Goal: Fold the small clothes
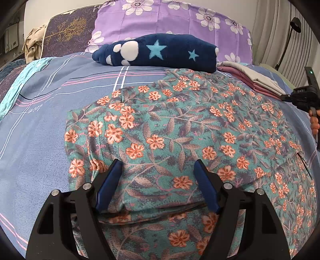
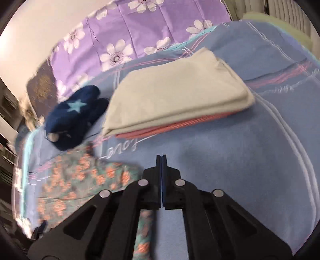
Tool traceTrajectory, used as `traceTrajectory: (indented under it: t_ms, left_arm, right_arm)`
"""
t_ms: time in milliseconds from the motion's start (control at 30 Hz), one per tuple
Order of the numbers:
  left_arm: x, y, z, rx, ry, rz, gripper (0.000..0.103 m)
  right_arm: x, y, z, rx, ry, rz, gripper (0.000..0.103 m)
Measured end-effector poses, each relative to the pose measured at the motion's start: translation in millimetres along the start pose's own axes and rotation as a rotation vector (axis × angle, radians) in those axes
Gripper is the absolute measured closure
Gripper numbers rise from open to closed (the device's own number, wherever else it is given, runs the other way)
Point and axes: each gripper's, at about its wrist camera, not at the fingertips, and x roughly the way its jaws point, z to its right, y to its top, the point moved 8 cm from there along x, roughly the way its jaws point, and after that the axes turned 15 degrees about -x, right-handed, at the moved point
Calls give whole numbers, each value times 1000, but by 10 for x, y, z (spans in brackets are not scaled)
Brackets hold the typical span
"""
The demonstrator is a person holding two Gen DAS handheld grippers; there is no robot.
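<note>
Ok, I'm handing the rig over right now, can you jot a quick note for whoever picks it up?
Left hand-held gripper: open, poised over the near part of the floral garment, holding nothing.
Right hand-held gripper: jaws shut; a strip of floral cloth shows just beneath it, but whether it is pinched is unclear.
Floral garment: spread on the blue bedsheet, partly folded at its near edge.
Done: the navy star fleece and the grey-and-pink stack lie folded by the purple pillow.
Left: finish folding the floral garment, then probably set it beside the others.
</note>
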Motion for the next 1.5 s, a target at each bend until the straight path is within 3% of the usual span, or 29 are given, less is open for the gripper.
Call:
traceTrajectory:
  t_ms: [133, 200, 267, 300, 367, 400, 433, 500, 567, 667, 700, 767, 800, 833, 933, 1033, 1167, 1267, 1400, 1500]
  left_arm:
    - [0, -2, 14, 7, 6, 1, 26]
    - [0, -2, 13, 7, 5, 1, 26]
    - [0, -3, 12, 7, 5, 1, 26]
    - [0, -4, 13, 8, 3, 1, 26]
    - [-1, -6, 19, 7, 1, 1, 25]
    - [0, -5, 17, 6, -1, 1, 25]
    - [1, -2, 14, 5, -3, 0, 25]
    - [3, -1, 14, 4, -7, -1, 24]
    - [5, 2, 17, 5, -8, 0, 23]
    - [7, 2, 22, 6, -11, -1, 22]
    - [5, 0, 23, 7, -11, -1, 21]
    - [8, 2, 27, 8, -14, -2, 20]
    - [7, 3, 29, 6, -18, -3, 20]
    - [6, 4, 27, 6, -22, -4, 19]
    - [-34, 16, 17, -6, -43, 1, 18]
    - [-216, 10, -18, -22, -59, 22, 17]
    - [-650, -160, -137, 11, -57, 63, 10]
    - [-826, -387, -311, 9, -73, 32, 5]
    - [-878, -824, -574, -36, -112, -76, 5]
    - [-1027, -1026, -560, -5, -173, -64, 5]
  right_arm:
    - [-147, -286, -551, -201, 101, -3, 98]
    - [-83, -433, -706, -258, 96, -37, 95]
    - [126, -592, -577, -325, -71, -111, 96]
    - [207, -626, -498, -361, -150, -112, 101]
    - [194, -634, -448, -410, -191, -60, 101]
    - [148, -635, -421, -401, -224, -54, 93]
    - [68, -647, -407, -374, -243, -46, 91]
    - [-119, -713, -449, -331, -198, -18, 91]
    - [-391, -869, -557, -305, -85, 28, 88]
    - [-721, -1232, -717, -320, 37, 40, 73]
    - [-735, -1363, -739, -344, 30, 18, 68]
    - [-654, -1608, -578, -397, -103, -38, 66]
    - [-628, -1656, -521, -404, -110, -21, 66]
    - [-648, -1670, -461, -371, -64, -4, 66]
    - [-744, -1646, -329, -250, -50, 12, 66]
    - [-728, -1712, -374, -301, -90, 13, 63]
    - [-783, -1750, -391, -305, -79, 14, 58]
    - [-806, -1771, -349, -296, -45, 15, 51]
    - [-908, -1905, -373, -294, -18, 20, 45]
    - [-1023, -2052, -385, -296, -3, 17, 45]
